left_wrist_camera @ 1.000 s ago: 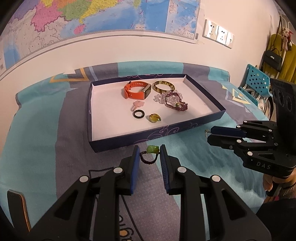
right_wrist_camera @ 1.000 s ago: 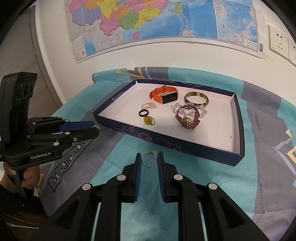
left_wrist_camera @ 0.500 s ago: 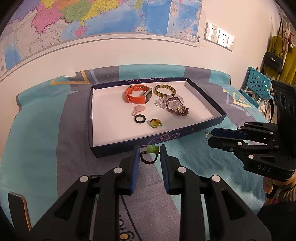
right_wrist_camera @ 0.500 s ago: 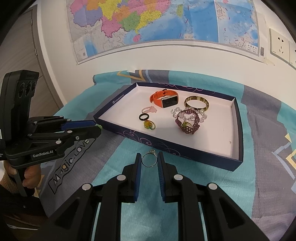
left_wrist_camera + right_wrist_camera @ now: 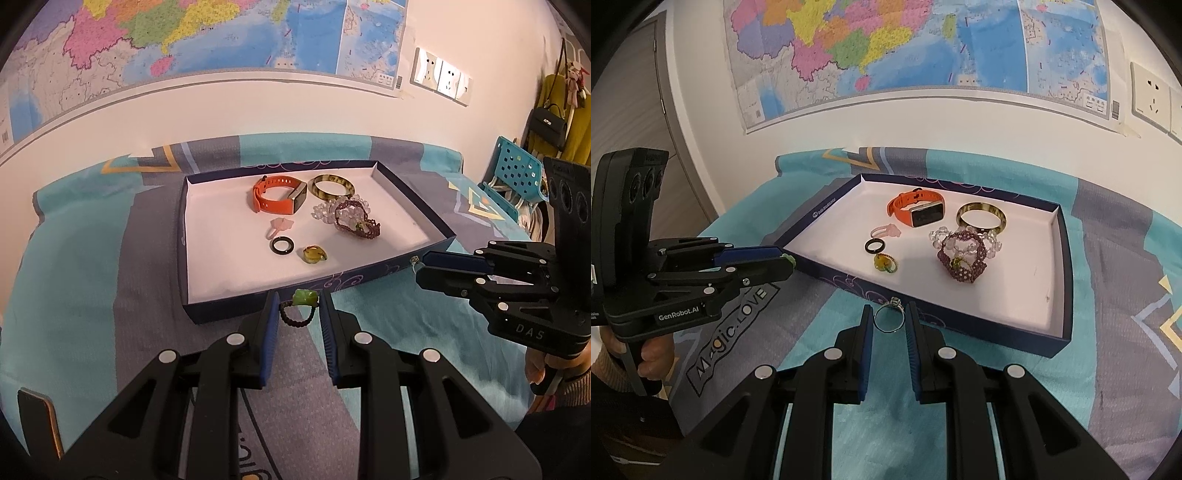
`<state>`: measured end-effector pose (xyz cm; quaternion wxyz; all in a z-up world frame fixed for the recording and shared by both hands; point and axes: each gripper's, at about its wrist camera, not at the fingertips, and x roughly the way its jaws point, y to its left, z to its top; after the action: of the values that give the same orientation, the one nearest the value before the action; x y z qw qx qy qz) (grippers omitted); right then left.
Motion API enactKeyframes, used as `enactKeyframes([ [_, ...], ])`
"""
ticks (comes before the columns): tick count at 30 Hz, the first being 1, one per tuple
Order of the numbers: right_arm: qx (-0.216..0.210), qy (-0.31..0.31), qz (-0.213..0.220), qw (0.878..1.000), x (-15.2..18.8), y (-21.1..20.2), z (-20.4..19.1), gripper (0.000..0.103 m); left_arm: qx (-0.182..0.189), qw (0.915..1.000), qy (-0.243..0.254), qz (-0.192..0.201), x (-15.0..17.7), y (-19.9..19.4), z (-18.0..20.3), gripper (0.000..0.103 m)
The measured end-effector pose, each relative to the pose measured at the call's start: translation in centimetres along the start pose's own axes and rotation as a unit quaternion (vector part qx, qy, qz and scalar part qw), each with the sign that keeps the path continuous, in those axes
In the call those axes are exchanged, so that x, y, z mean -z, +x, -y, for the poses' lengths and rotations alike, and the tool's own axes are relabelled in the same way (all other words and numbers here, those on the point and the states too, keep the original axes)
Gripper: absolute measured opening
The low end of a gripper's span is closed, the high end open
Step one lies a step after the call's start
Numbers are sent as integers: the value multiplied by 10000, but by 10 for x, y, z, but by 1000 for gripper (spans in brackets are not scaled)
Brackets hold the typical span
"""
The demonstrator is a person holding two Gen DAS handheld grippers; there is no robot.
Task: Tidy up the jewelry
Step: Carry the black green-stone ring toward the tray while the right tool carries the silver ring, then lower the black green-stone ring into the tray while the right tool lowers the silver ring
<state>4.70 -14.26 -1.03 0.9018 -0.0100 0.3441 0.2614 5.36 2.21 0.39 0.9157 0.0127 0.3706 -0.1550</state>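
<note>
**Two rings held, six pieces already in the box**

One box (image 5: 207, 306) sits on the patterned cloth (image 5: 92, 280), holding one orange watch (image 5: 279, 195), one bangle (image 5: 331, 186), two bead bracelets (image 5: 356, 218) tangled together, and three rings: pink (image 5: 280, 225), black (image 5: 282, 245), yellow (image 5: 314, 254).

The left tongs (image 5: 298, 317) pinch a corded ring with a green stone (image 5: 301, 306), just short of the box's near wall. The right tongs (image 5: 889, 320) grip a silver ring (image 5: 889, 319), also outside the box.

The step looks like carrying both rings in; next, each must clear the wall, then be let go beside the other rings.
</note>
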Motion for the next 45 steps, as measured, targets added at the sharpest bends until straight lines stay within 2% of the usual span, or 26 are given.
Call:
enactKeyframes([
  [23,25,-30,152,9999,-24,4,7,16,-69,9999,-84,103,-15,5,-7,23],
  [45,110,14,121,9999,-32,16,18,16,-99,9999,-83,85,-25,16,-6,23],
])
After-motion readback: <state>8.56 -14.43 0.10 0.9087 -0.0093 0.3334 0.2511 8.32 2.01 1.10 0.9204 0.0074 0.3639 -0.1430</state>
